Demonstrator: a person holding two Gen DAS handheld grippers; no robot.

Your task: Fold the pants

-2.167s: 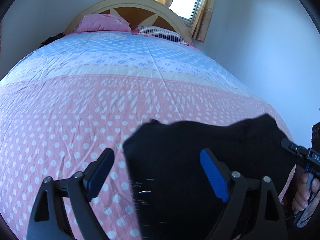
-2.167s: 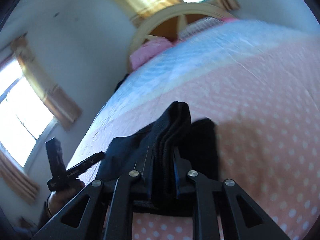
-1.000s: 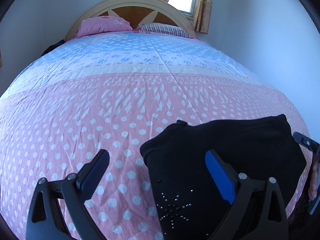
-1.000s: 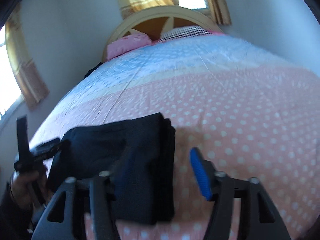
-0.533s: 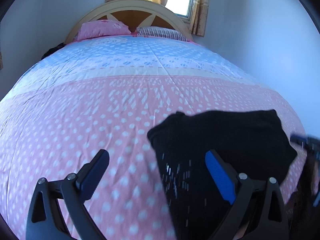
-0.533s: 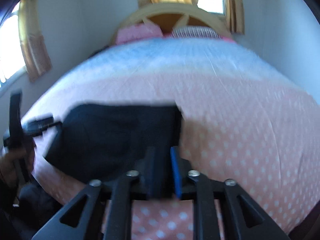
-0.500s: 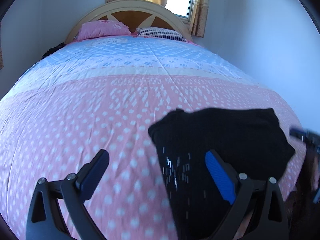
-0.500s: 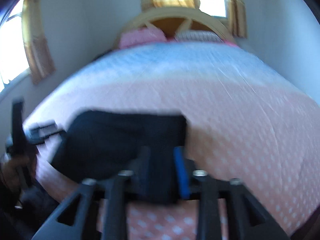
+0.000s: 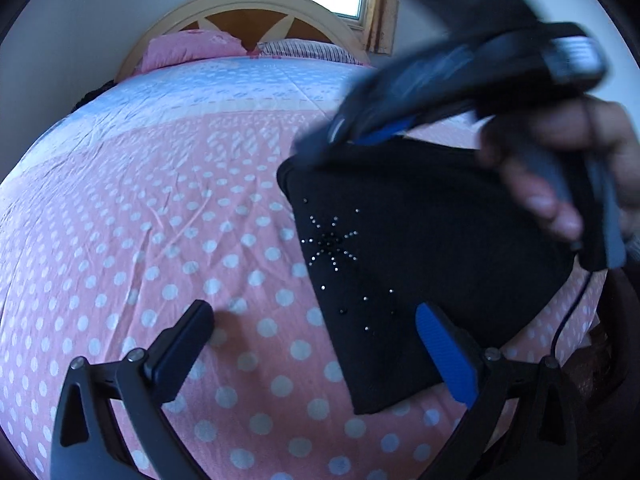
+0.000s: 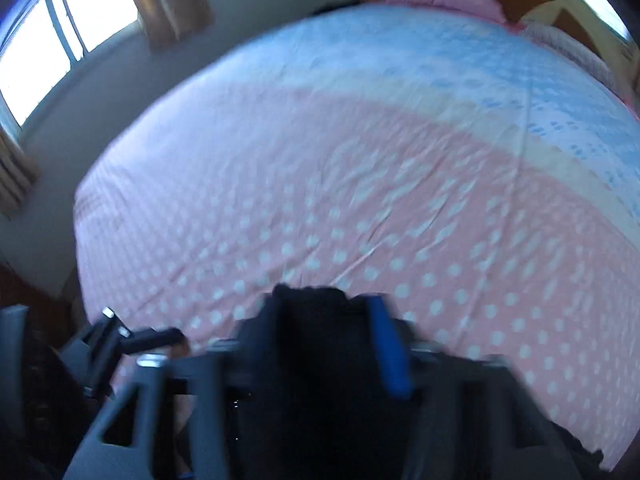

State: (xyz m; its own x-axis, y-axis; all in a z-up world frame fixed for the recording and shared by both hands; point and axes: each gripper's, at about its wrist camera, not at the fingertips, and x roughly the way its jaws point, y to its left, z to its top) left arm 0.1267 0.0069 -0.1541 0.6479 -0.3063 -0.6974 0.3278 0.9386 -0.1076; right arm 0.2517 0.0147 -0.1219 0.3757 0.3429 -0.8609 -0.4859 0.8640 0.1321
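The black pants [image 9: 420, 260] lie folded into a flat rectangle on the pink dotted bedspread [image 9: 160, 200], near its front right edge, with a rhinestone star [image 9: 330, 240] on top. My left gripper [image 9: 316, 344] is open just above the bed. Its blue-padded finger is over the pants' near edge and its other finger over bare quilt. My right gripper [image 9: 348, 136], held by a hand [image 9: 560, 160], reaches in blurred from the upper right over the pants' far left corner. In the right wrist view its fingers [image 10: 324, 312] stand apart with black cloth [image 10: 316, 360] between them.
The bed runs back to a wooden headboard [image 9: 256, 4] with a pink pillow [image 9: 188, 46] and a striped pillow [image 9: 304, 48]. White walls close in on both sides. A curtained window [image 10: 40, 40] is left of the bed. The left gripper's tip [image 10: 120, 340] shows at lower left.
The right gripper has swung across over the pants' far corner and its fingers have spread from nearly closed. The left gripper has come closer to the bed, still open.
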